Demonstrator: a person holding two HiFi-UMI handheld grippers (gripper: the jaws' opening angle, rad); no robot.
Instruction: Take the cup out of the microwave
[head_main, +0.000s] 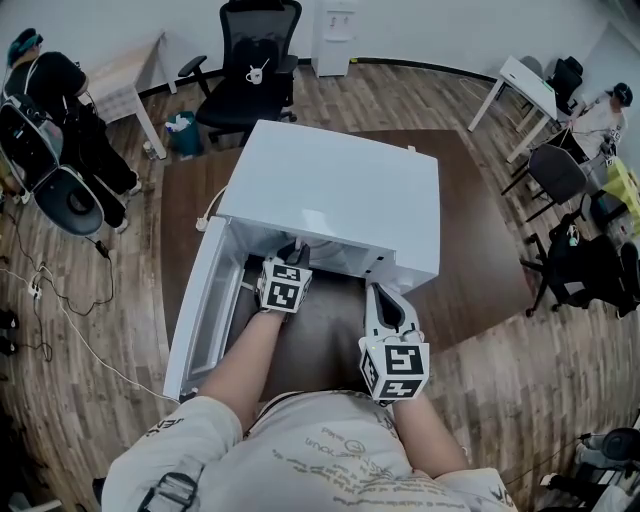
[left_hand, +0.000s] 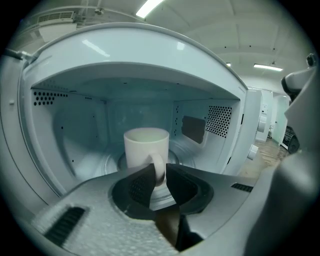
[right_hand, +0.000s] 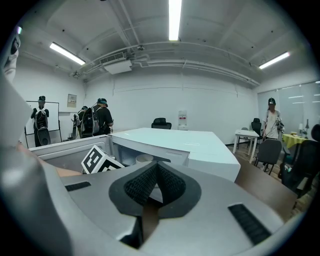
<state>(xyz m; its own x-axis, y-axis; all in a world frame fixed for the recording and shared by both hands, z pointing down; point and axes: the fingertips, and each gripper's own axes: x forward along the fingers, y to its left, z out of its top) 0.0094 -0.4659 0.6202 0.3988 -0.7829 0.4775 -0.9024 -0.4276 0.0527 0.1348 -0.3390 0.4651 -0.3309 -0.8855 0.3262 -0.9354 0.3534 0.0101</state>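
Note:
A white cup (left_hand: 145, 150) stands on the turntable inside the open white microwave (head_main: 330, 195), with its handle (left_hand: 159, 167) turned toward me. My left gripper (left_hand: 159, 170) reaches into the cavity, and its two pads close on either side of the handle. In the head view the left gripper (head_main: 292, 255) is at the cavity's mouth, and the cup is hidden there. My right gripper (head_main: 375, 295) hangs outside, in front of the microwave's right part. Its jaws (right_hand: 157, 167) are shut with nothing between them. The cup's rim (right_hand: 145, 158) peeks from the cavity in the right gripper view.
The microwave's door (head_main: 200, 310) is swung open to the left. The microwave sits on a dark brown table (head_main: 480, 240). A black office chair (head_main: 255, 70) stands behind it. People stand at the far left (head_main: 50, 90), and white tables (head_main: 525, 85) stand around the room.

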